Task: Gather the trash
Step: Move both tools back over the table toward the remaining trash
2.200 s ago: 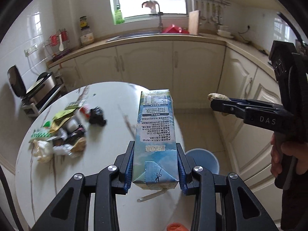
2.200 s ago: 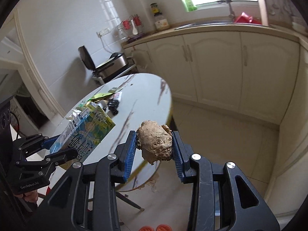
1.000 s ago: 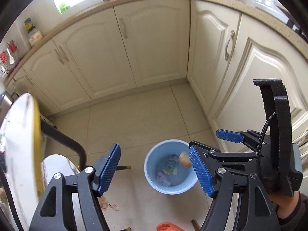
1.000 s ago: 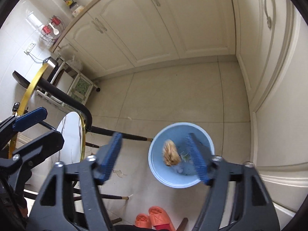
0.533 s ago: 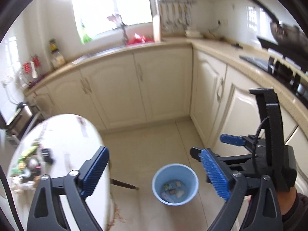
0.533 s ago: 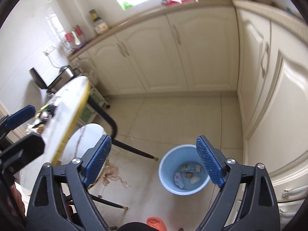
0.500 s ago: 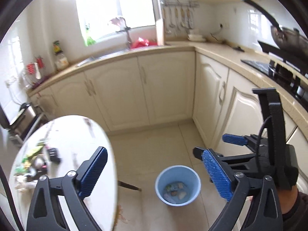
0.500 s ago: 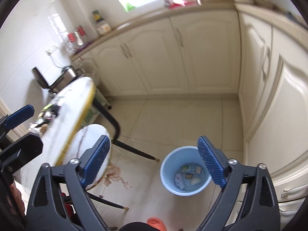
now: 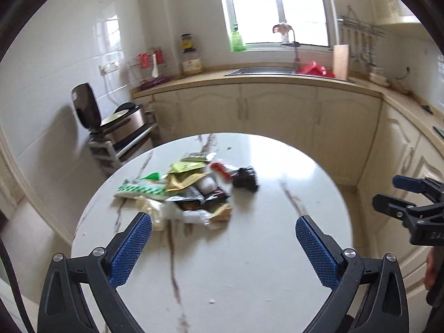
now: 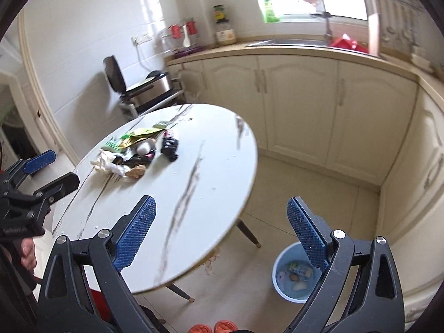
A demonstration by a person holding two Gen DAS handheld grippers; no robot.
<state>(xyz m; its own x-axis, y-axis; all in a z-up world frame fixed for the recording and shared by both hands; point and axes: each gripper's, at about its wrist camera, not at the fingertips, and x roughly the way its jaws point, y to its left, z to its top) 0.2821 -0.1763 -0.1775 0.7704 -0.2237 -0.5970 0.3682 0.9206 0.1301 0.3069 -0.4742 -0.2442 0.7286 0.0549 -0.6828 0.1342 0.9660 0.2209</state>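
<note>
A pile of wrappers and packets (image 9: 180,191) lies on the round white marble table (image 9: 249,249), with a crumpled black piece (image 9: 244,179) at its right. My left gripper (image 9: 222,247) is open and empty, above the table's near side, short of the pile. My right gripper (image 10: 220,233) is open and empty, over the table's right edge. The pile also shows in the right wrist view (image 10: 130,152). The blue bin (image 10: 294,274) stands on the floor to the right of the table, holding a carton and scraps.
Cream cabinets (image 9: 277,116) and a sink counter run along the back and right. A steel appliance on a rack (image 9: 122,127) stands left of the table. Orange slippers (image 10: 213,327) lie on the tiled floor near the bin.
Both grippers dropped their items into the bin, then swung up and left from the bin back toward the table. Both stay open and empty.
</note>
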